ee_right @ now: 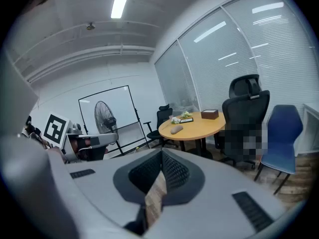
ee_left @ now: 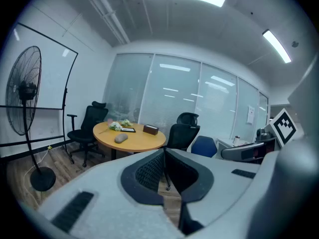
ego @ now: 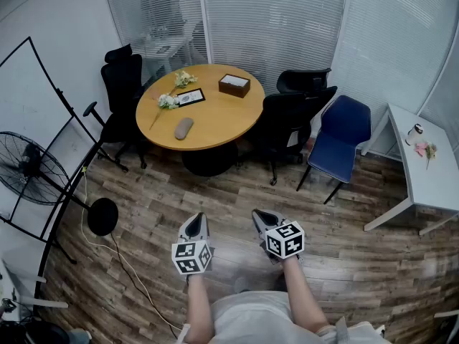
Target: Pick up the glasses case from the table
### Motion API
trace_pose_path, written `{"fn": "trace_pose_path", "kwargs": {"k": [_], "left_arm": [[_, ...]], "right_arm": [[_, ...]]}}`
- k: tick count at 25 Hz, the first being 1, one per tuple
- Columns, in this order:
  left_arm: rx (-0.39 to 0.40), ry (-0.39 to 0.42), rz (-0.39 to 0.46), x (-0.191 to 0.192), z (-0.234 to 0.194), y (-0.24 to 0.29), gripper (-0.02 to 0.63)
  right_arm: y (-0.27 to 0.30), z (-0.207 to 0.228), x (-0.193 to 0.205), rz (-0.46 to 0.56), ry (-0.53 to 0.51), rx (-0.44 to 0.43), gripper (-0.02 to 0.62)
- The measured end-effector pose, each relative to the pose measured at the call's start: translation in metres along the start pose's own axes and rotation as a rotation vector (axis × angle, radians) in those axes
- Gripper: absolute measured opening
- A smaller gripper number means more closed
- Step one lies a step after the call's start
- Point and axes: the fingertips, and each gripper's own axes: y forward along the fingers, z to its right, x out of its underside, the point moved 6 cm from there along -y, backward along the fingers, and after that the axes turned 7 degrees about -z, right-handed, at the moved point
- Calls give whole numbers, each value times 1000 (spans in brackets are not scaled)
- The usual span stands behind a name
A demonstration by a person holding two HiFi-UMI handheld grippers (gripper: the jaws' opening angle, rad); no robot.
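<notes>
Standing well back from the round wooden table (ego: 222, 120), the person holds the left gripper (ego: 196, 224) and the right gripper (ego: 264, 221) side by side, low in front of the body and tipped a little toward the floor. Each pair of jaws is pressed together with nothing between them. That suits a start position, since nothing is within reach from this spot.

The glasses case (ego: 183, 128) lies on the near left part of the tabletop. It sits apart from the flowers (ego: 168, 101), the dark framed card (ego: 191, 97) and the brown box (ego: 234, 85) farther back. It looks like a smooth grey-brown oval pod, rounded at both ends, lying flat and closed. I judge the jaws will need to open before they can close across its narrow width.
</notes>
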Motion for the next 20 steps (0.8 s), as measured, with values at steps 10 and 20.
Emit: {"fn": "trace_pose_path", "kwargs": {"k": [10, 20], "left_arm": [[-32, -21, 26, -2, -22, -15, 15], [13, -23, 68, -5, -29, -19, 71]], "right_arm": [[16, -21, -3, 5, 0, -73, -3], [14, -28, 2, -15, -32, -83, -3]]}}
